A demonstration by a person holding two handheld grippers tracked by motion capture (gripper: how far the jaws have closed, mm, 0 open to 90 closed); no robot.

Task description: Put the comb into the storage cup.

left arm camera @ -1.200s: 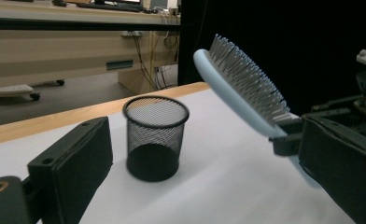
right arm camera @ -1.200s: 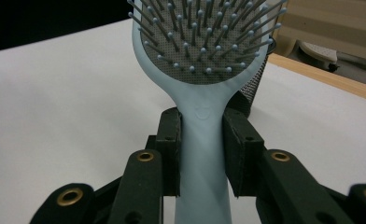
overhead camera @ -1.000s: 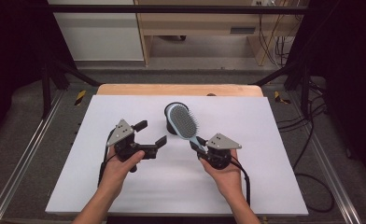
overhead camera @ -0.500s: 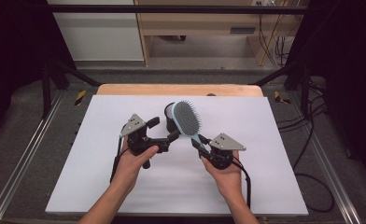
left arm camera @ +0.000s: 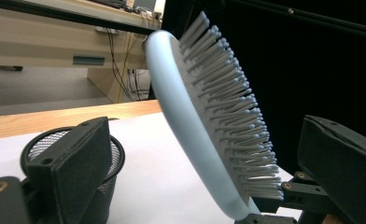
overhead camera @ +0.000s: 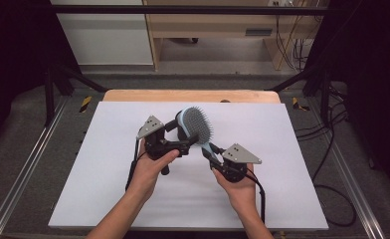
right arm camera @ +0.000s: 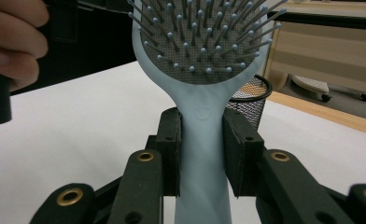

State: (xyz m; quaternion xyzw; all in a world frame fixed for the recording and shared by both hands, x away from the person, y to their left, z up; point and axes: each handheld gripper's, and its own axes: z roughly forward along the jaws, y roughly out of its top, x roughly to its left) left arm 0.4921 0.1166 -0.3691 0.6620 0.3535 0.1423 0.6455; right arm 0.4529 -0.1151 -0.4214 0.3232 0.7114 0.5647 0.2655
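The right hand-held gripper (right arm camera: 203, 154) pinches the hairbrush (overhead camera: 197, 127) by its handle, head raised over the counter (overhead camera: 282, 199); the left hand-held gripper (left arm camera: 209, 182), spread around the head, could knock it askew when closing.
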